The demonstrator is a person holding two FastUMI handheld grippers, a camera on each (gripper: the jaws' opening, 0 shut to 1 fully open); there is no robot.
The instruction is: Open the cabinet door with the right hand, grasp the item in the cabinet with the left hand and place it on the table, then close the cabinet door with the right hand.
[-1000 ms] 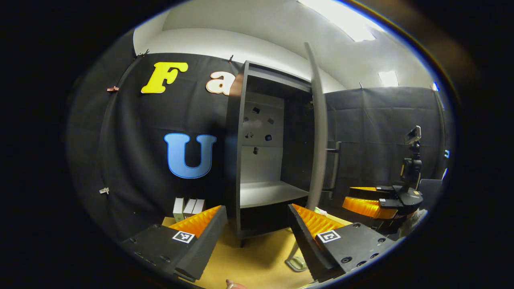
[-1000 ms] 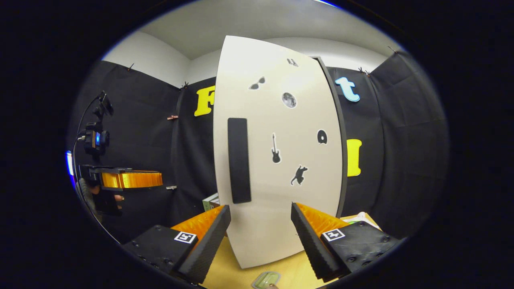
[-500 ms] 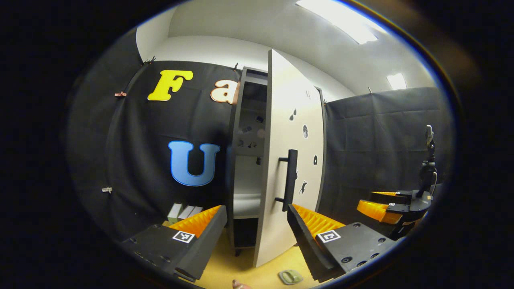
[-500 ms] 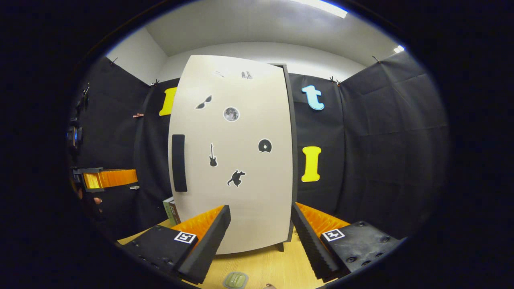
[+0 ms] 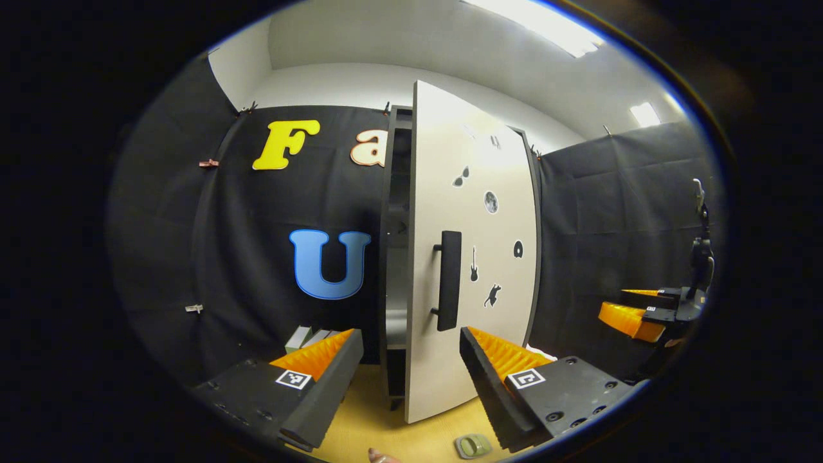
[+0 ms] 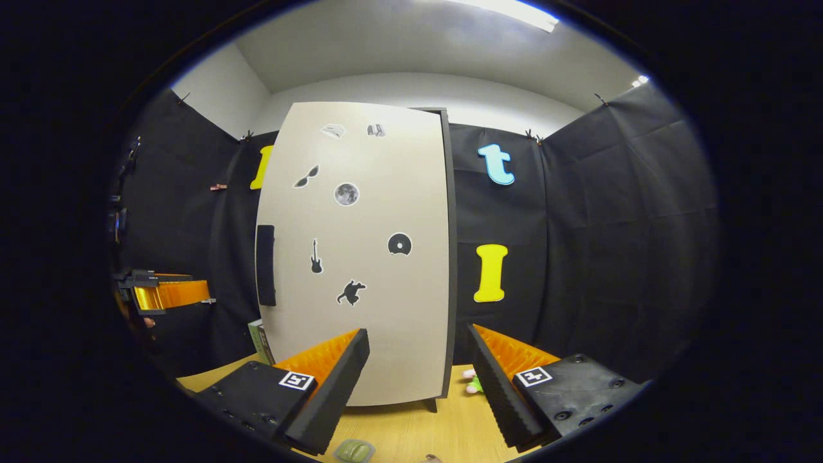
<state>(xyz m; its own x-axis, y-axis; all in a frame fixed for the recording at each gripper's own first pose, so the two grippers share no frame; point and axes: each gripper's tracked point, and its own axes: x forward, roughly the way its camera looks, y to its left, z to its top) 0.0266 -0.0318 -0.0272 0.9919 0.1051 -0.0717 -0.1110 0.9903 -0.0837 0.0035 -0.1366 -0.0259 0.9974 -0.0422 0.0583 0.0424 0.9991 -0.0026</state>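
Note:
The dark cabinet [image 5: 388, 193] stands on the wooden table [image 5: 373, 418]. Its pale door [image 5: 476, 218] with a black handle [image 5: 448, 280] is almost closed; a narrow dark gap stays along the handle side. A small pale green item [image 5: 472, 445] lies on the table in front of the cabinet, just below my left gripper [image 5: 411, 379], which is open and holds nothing. In the right gripper view the door [image 6: 360, 257] faces me, the handle [image 6: 265, 265] at its left, and the green item [image 6: 353, 451] lies low. My right gripper [image 6: 418, 379] is open, apart from the door.
Small boxes [image 5: 308, 335] stand on the table left of the cabinet. A small green and pink thing [image 6: 472, 384] lies right of the cabinet's foot. The other gripper [image 5: 633, 318] hangs at the far right; the left one [image 6: 167, 294] at the far left.
The door has swung from wide open to nearly closed. The right gripper has drawn back from it and both stay open.

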